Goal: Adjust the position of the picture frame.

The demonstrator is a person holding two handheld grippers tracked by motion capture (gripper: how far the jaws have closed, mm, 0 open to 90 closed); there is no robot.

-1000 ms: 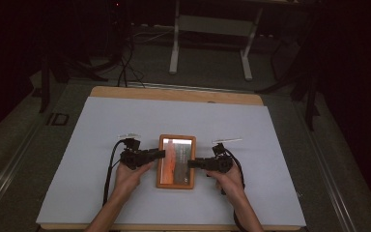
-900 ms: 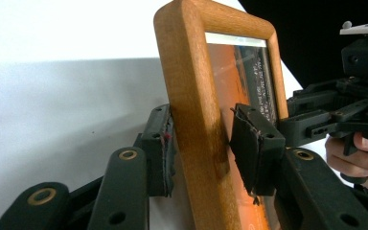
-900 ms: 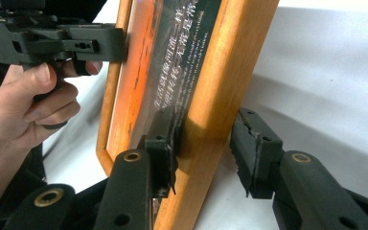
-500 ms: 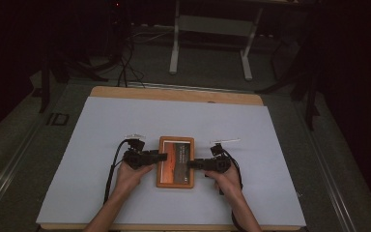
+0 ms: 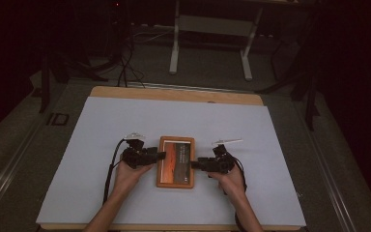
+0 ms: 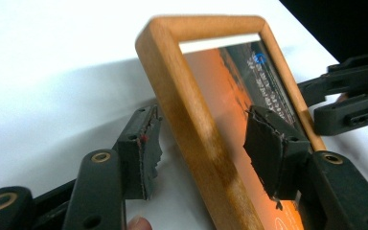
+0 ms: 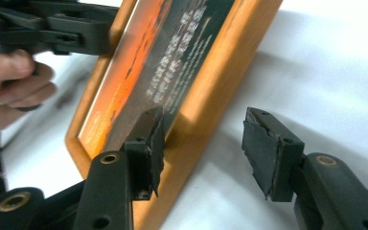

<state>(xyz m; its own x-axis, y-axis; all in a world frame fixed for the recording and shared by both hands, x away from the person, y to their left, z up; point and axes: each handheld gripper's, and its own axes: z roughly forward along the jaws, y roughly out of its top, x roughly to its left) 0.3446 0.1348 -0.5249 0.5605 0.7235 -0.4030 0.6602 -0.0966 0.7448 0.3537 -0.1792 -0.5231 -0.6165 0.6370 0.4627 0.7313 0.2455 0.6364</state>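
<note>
Now the wooden picture frame [image 5: 176,161] lies flat at the white worktop's [image 5: 101,125] centre; the left hand-held gripper [image 5: 157,155] at nine o'clock and the right hand-held gripper [image 5: 196,165] at three o'clock have just been opening, each straddling an edge, pads clear.

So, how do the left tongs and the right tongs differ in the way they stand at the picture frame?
The left tongs straddle the left rail of the picture frame, while the right tongs straddle its right rail. The left tongs meet the frame nearer its far end, the right tongs nearer its middle. Shared: both have just been opening, each with a rail between its pads and a visible gap, and the frame lies flat on the white table cover.
</note>
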